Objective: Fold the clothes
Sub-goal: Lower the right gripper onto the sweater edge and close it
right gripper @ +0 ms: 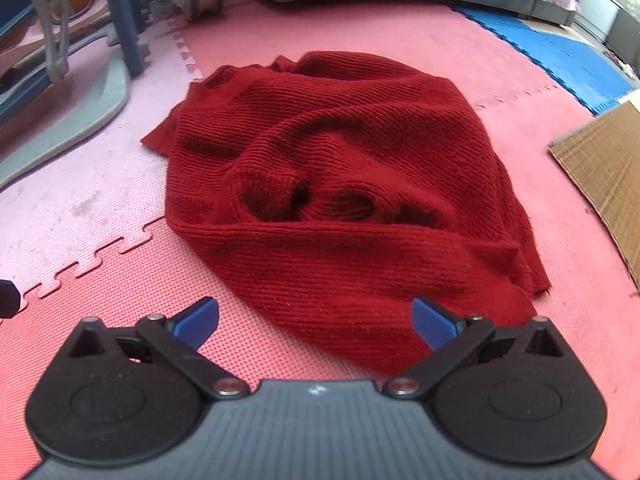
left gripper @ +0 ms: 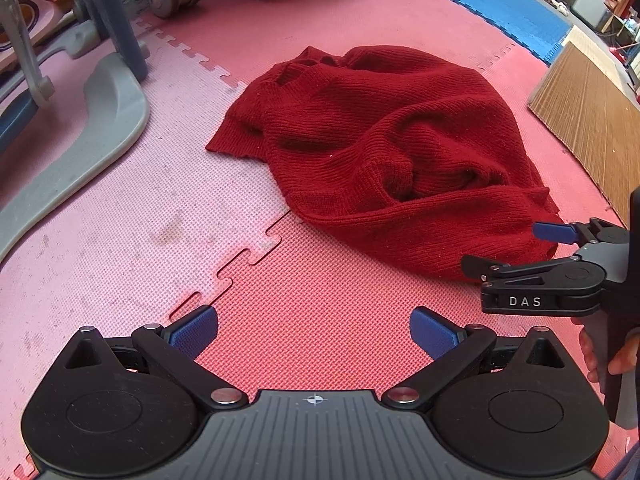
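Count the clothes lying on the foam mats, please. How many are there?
1: a red knitted sweater lies crumpled on the red mat, its left edge on the pink mat. Another garment could hide inside the bundle; I cannot tell.

Dark red ribbed-knit sweater (left gripper: 392, 152), pink and pale pink textured foam mats (left gripper: 320, 312), blue mat (left gripper: 500, 4), brown striped cardboard (left gripper: 592, 120), blue gripper pads (right gripper: 198, 322)
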{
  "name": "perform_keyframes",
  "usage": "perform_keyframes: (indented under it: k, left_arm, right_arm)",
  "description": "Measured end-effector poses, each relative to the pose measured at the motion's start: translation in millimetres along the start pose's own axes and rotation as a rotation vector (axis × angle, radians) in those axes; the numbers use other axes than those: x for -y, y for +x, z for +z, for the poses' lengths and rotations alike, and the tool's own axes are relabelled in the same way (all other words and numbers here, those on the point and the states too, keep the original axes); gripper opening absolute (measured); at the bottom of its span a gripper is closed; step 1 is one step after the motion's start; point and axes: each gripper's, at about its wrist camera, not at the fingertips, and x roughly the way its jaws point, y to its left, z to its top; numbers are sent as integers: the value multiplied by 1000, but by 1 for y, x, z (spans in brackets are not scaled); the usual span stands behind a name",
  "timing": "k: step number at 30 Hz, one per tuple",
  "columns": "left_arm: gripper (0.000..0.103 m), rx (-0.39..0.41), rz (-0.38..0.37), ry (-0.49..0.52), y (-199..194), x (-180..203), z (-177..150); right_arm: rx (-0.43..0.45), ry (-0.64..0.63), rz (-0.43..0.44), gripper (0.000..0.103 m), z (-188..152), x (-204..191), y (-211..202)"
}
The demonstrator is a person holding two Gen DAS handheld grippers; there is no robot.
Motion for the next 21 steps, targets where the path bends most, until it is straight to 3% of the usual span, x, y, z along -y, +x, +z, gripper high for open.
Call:
perform_keyframes:
  k: [6,12,21]
  left_arm:
    - [103,5,27,-51,-15,-6,-10]
    - [103,5,47,-124,-29,-8,-19]
    - [103,-31,88,-128,-41,13,-43]
  right_arm:
    - [16,-128,97,103,10,-10,27]
    - [19,-158,149,103,19,-9,51]
    - [51,-260,242,103,34,-20,81]
